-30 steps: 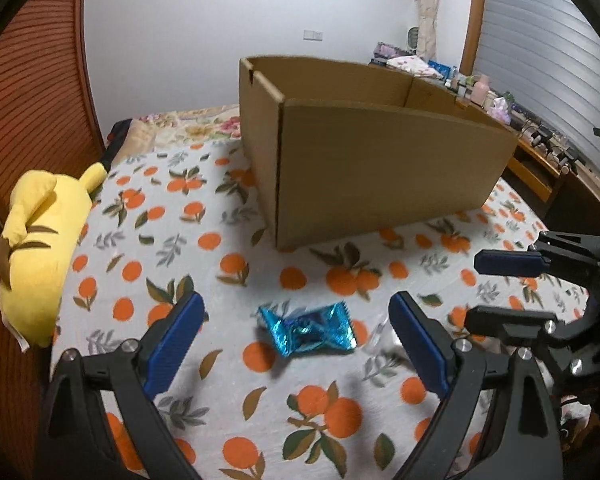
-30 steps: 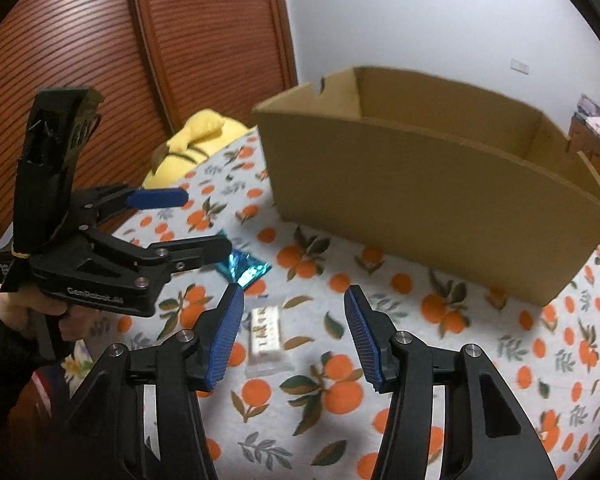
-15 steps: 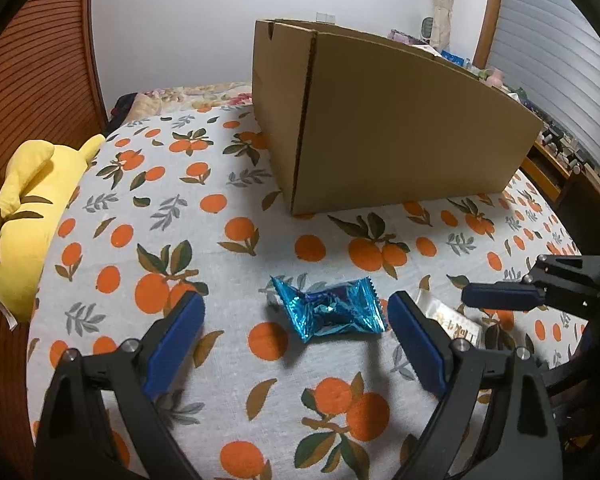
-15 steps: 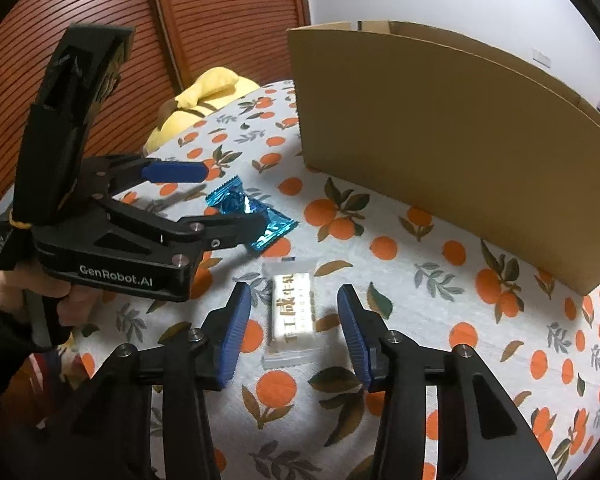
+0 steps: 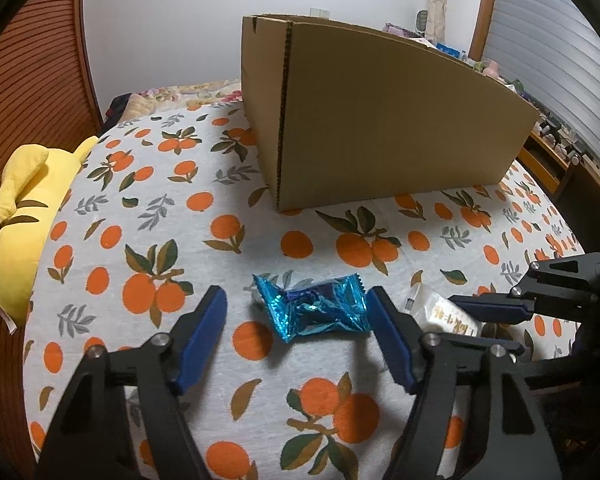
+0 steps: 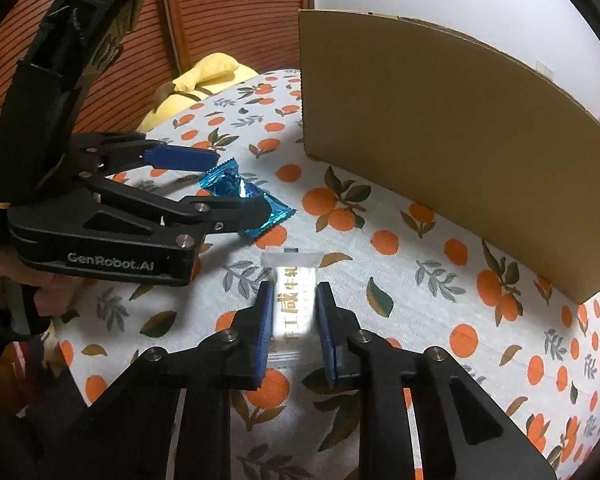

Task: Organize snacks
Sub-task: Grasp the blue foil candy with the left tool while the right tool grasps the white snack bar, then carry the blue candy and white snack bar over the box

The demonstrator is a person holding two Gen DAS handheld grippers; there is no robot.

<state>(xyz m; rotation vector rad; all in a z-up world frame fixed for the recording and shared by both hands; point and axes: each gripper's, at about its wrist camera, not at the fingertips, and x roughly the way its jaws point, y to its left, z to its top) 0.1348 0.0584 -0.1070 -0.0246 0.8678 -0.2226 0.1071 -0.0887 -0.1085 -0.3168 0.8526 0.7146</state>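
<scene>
A shiny blue snack wrapper (image 5: pixel 314 309) lies on the orange-print cloth, between the blue pads of my left gripper (image 5: pixel 296 314), which is open around it without touching. It also shows in the right wrist view (image 6: pixel 246 200), with the left gripper (image 6: pixel 220 184) around it. A white snack packet with printed characters (image 6: pixel 293 306) lies between the pads of my right gripper (image 6: pixel 293 312), whose jaws have narrowed close to its sides. The packet (image 5: pixel 444 314) and right gripper (image 5: pixel 496 320) also show in the left wrist view. A large open cardboard box (image 5: pixel 380 120) stands behind.
A yellow plush toy (image 5: pixel 24 216) lies at the left edge of the bed. Wooden slatted doors (image 6: pixel 204 12) stand behind it. A cluttered shelf (image 5: pixel 556 136) runs along the right side past the box (image 6: pixel 440 132).
Both grippers have come lower and closer to the snacks. The right gripper's jaws have narrowed around the white packet. The left gripper stays wide around the blue wrapper.
</scene>
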